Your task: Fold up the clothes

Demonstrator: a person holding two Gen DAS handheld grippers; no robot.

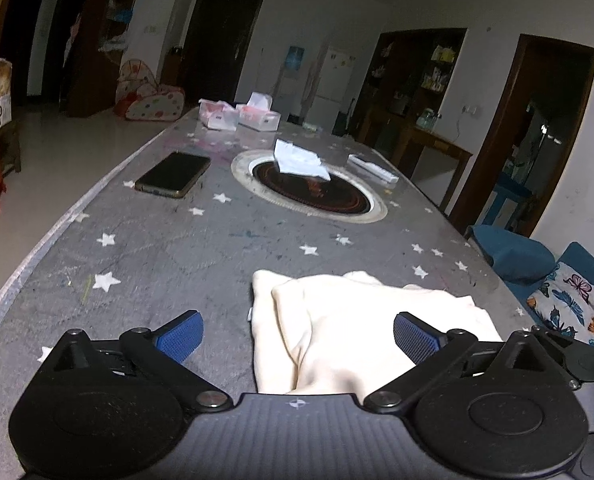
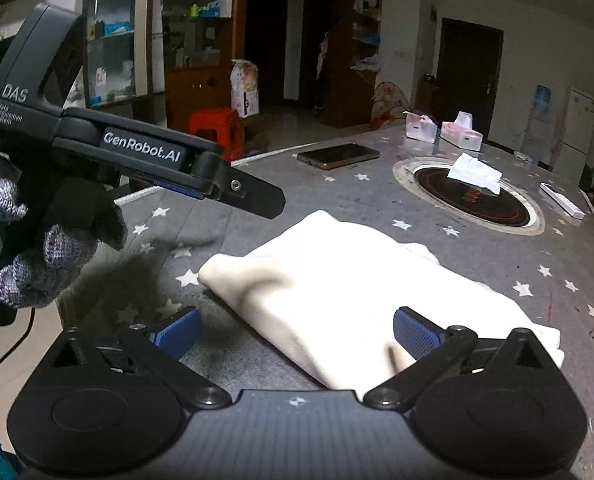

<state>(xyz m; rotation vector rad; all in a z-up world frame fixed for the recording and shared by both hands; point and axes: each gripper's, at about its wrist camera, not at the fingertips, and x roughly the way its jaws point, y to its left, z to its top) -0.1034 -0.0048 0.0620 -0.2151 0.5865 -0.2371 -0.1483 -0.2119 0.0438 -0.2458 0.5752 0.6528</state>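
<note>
Broadly, the grey star-patterned desk (image 2: 497,276) fills both views, and on its near end lies the one task item in sight, a cream-white garment (image 2: 349,296). It is already gathered into a compact, several-layered bundle, with a rounded folded edge toward the left and loose layered edges toward the right. In the left wrist view the same garment (image 1: 353,332) shows a stepped top layer and a crease, so the stack looks a little uneven. My reading is that the folding is mostly done: what may remain is a last fold or some squaring up, though I cannot tell what kind of garment it is or how many folds it holds.

The left gripper (image 2: 233,196) hovers above the desk to the left of the bundle, gripped by a gloved hand (image 2: 45,252); its own camera shows the fingers spread wide, with nothing between them. The right gripper (image 2: 297,334) is likewise wide and empty, just over the near edge of the cloth.

Farther back sit a round inset cooktop (image 2: 473,200) with a crumpled tissue (image 2: 475,172) on it, a dark smartphone (image 2: 337,156), and two tissue packs (image 2: 443,130). No other clothes are visible.
</note>
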